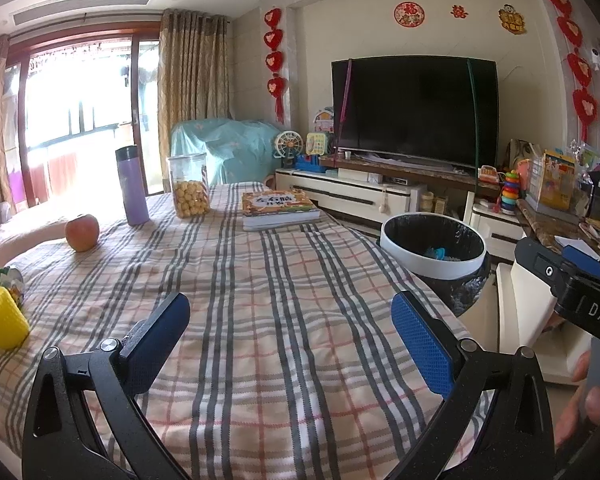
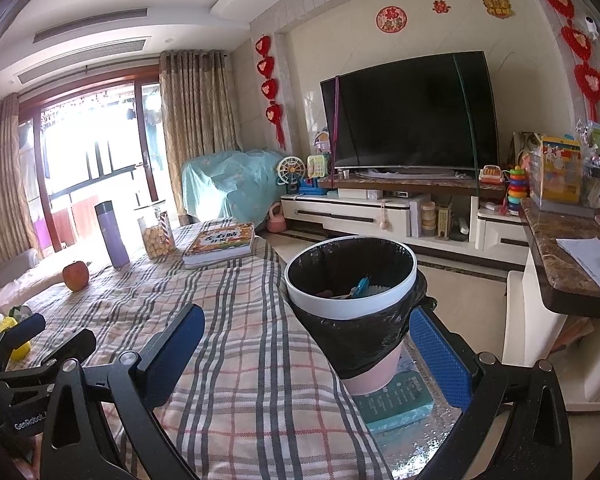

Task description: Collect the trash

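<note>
A white-rimmed trash bin (image 2: 352,280) with a black liner stands at the right edge of the plaid-covered table (image 2: 240,320); blue and white scraps lie inside. It also shows in the left wrist view (image 1: 434,250). My left gripper (image 1: 290,332) is open and empty above the cloth. My right gripper (image 2: 312,348) is open and empty, its fingers on either side of the bin's base, not touching. The left gripper shows in the right wrist view (image 2: 40,340) at far left. A yellow ridged object (image 1: 4,322) and a small printed wrapper (image 1: 8,280) lie at the table's left edge.
On the table stand an apple (image 1: 82,232), a purple flask (image 1: 131,186), a jar of snack balls (image 1: 189,186) and a book (image 1: 278,210). A TV (image 1: 414,110) on a white cabinet lies beyond. A marble counter (image 2: 568,264) is at right. A teal box (image 2: 396,400) lies below the bin.
</note>
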`<state>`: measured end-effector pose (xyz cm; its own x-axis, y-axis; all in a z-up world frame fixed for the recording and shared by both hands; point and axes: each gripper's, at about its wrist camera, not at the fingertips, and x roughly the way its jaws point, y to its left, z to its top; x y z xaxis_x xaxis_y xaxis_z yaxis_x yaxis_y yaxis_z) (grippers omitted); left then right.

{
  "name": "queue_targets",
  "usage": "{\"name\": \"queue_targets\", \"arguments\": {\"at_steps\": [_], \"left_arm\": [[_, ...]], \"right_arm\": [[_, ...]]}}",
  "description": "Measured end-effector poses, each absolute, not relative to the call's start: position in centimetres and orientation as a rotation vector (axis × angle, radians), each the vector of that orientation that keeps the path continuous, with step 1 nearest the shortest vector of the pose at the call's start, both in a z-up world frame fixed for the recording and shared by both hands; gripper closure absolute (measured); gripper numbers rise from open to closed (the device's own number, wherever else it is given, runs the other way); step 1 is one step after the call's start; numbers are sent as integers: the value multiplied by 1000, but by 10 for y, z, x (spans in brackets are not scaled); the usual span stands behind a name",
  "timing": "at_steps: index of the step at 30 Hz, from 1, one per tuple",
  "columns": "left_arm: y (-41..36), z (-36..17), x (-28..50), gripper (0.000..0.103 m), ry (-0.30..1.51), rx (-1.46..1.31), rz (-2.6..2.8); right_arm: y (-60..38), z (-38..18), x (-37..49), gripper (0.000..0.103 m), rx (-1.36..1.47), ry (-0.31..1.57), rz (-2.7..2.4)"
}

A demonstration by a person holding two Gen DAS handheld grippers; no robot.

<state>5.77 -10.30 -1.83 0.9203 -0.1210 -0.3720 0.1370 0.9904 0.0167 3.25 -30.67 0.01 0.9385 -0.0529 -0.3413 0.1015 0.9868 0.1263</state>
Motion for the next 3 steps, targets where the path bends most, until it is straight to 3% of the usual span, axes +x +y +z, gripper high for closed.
{"name": "queue_targets", "arguments": {"at_steps": [3], "left_arm": [[-101,-18,61,0,384,34,-137]], "right_arm": [[-309,-2,35,0,151,352,-76]]}}
